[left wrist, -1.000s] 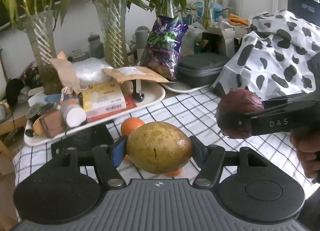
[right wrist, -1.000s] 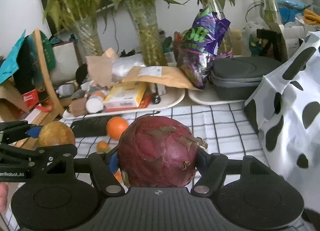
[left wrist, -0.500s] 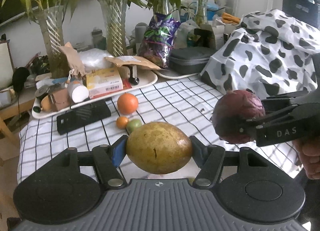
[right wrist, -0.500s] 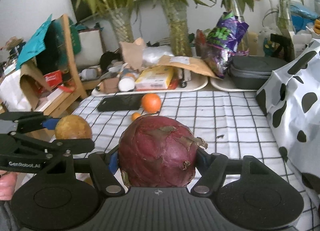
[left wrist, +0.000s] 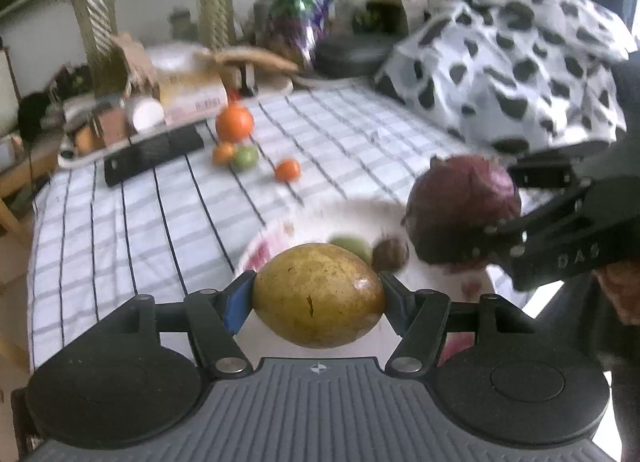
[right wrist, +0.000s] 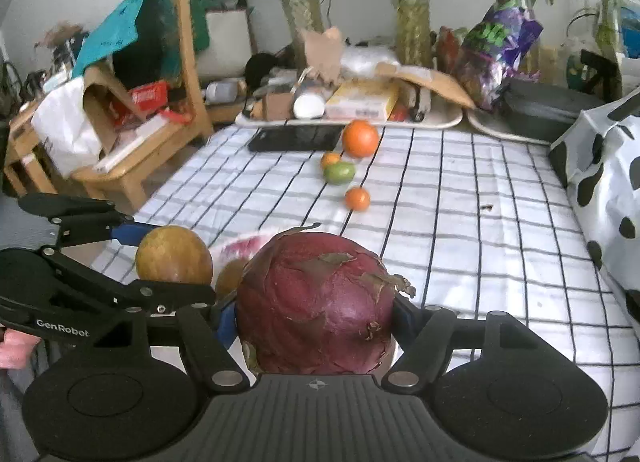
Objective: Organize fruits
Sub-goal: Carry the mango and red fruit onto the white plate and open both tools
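Observation:
My left gripper (left wrist: 318, 298) is shut on a yellow-brown mango (left wrist: 318, 294), held above a white plate (left wrist: 352, 214) with red marks on its rim. In the plate lie a small green fruit (left wrist: 352, 246) and a brown round fruit (left wrist: 390, 254). My right gripper (right wrist: 316, 314) is shut on a dark red, papery-skinned round fruit (right wrist: 316, 302), seen from the left wrist view to the right of the mango (left wrist: 464, 210). On the checked cloth farther back lie a large orange (right wrist: 360, 138), a small orange (right wrist: 330, 160), a green fruit (right wrist: 339, 172) and another small orange (right wrist: 357, 198).
A black phone (right wrist: 296, 138) lies beside the large orange. A cluttered white tray (right wrist: 352, 118) and plant vases line the table's far edge. A cow-print cloth (left wrist: 520, 62) covers the right side. A wooden stool (right wrist: 132, 166) stands left of the table.
Both grippers pulled back toward the table's near edge with their fruits still held. The white plate with two fruits has come into view under them, and the loose fruits look farther away.

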